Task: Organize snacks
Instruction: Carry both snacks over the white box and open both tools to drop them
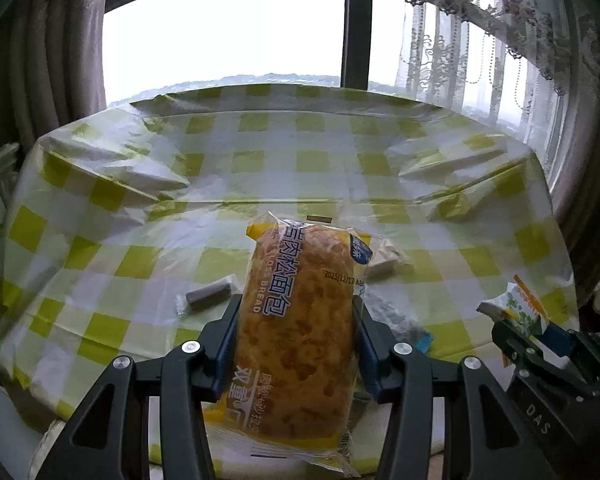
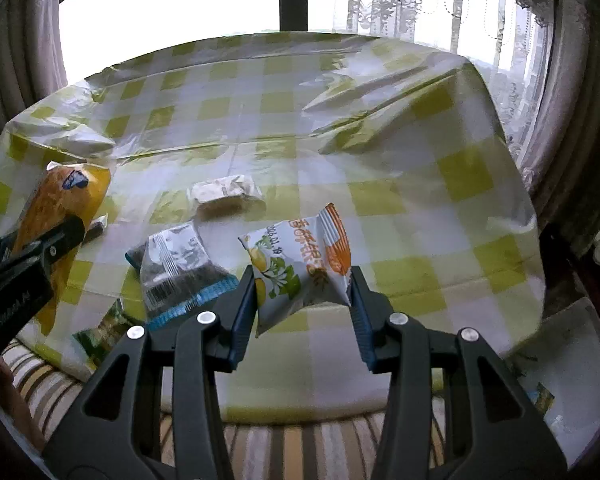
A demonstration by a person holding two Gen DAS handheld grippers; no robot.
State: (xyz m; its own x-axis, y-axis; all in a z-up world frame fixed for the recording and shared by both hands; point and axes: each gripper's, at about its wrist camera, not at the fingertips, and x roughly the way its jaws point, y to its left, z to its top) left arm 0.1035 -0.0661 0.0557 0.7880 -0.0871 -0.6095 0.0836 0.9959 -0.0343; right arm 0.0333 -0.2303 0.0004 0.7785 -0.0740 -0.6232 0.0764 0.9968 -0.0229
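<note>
My left gripper [image 1: 296, 312] is clenched on the bread packet [image 1: 296, 332], lifted above the near edge of the checked surface [image 1: 260, 160]. My right gripper [image 2: 302, 292] grasps the small orange-and-white snack bag [image 2: 300, 268], also raised over the near edge, toward the right corner.

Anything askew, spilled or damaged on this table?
Nothing spilled or torn. The checked tablecloth is rumpled, with raised folds near its far corners. Loose snacks lie scattered: a silver packet and a small pale packet.
</note>
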